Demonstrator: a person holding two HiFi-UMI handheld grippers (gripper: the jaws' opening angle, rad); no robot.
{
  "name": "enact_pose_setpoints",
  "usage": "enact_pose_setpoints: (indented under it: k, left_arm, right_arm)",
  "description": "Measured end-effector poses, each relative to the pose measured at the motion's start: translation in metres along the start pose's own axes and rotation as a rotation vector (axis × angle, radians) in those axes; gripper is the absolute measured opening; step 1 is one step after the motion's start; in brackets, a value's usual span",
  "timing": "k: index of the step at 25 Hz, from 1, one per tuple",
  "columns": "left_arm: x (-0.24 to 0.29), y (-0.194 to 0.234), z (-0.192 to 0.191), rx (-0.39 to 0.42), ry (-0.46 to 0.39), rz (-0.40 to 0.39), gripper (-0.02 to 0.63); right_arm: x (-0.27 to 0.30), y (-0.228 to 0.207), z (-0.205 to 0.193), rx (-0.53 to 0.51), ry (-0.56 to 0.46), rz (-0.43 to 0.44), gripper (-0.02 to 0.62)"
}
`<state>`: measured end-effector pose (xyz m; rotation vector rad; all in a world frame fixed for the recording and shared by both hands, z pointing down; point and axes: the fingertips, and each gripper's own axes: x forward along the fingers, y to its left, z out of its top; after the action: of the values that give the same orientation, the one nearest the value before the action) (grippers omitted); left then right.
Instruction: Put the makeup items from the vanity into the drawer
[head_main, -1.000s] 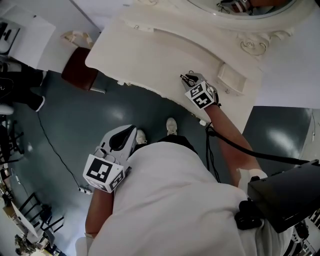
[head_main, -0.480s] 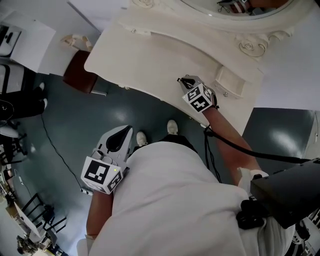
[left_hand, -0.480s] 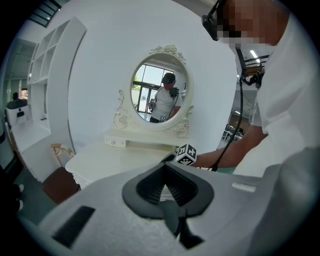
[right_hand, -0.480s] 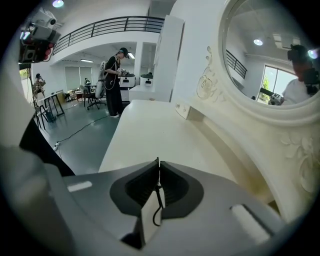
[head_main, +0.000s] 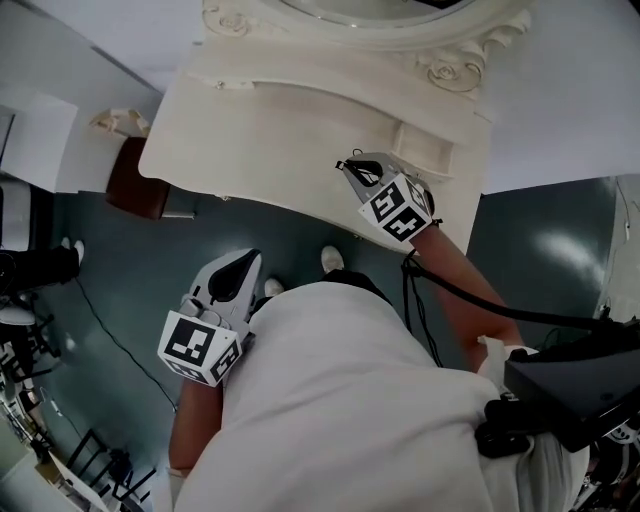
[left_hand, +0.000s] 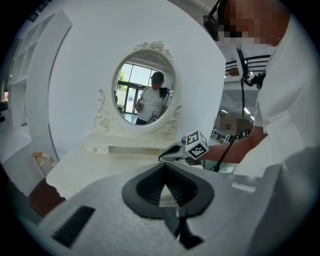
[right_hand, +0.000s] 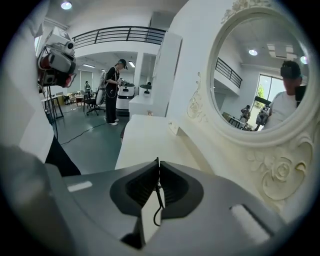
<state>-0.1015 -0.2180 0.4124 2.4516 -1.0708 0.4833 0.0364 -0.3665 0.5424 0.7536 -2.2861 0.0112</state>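
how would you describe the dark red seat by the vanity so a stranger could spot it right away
Find the cream vanity with the oval mirror. In the head view, follow its tabletop to the left end, where the seat stands low by the dark floor. It is the only dark red thing among white and cream furniture.

Right gripper (right_hand: 158, 162) closed above the cream vanity surface (right_hand: 142, 140).
Its two dark fingers (right_hand: 142, 185) meet tip to tip at lower centre of the frame, and a thin black wire (right_hand: 158, 206) loops just below them. The surface runs away from the tips toward the upper middle. An oval mirror (right_hand: 260, 70) in a carved white frame fills the upper right and reflects a person in a cap. At upper left, well beyond the vanity, a person in dark clothes (right_hand: 113, 95) stands on a grey floor (right_hand: 85, 137).
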Motion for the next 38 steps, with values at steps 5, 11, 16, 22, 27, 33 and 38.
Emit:
enact_pose_setpoints:
  k: [5, 11, 16, 22, 27, 33, 38]
  left_arm:
    - [0.023, -0.014, 0.007, 0.024, -0.002, -0.056, 0.003]
    - [0.047, -0.028, 0.018, 0.051, -0.003, -0.101, 0.003]
    - [0.058, -0.031, 0.02, 0.054, 0.006, -0.101, 0.003]
    - [0.063, -0.029, 0.018, 0.047, 0.015, -0.071, 0.003]
    - [0.06, -0.026, 0.017, 0.038, 0.021, -0.046, 0.003]
    - [0.061, -0.022, 0.014, 0.028, 0.027, -0.017, 0.003]
    - [0.061, -0.017, 0.016, 0.026, 0.035, -0.005, 0.003]
  right_arm:
    - [-0.042, -0.033, -0.019, 0.018, 0.027, -0.047, 0.014]
    - [-0.072, -0.083, -0.063, 0.031, 0.081, -0.111, 0.014]
    - [-0.075, -0.113, -0.098, 0.057, 0.118, -0.116, 0.014]
    - [-0.06, -0.126, -0.124, 0.085, 0.148, -0.089, 0.014]
    - [-0.043, -0.13, -0.139, 0.101, 0.188, -0.065, 0.014]
    - [-0.022, -0.134, -0.156, 0.122, 0.228, -0.035, 0.014]
    - [-0.011, -0.134, -0.165, 0.128, 0.266, -0.008, 0.014]
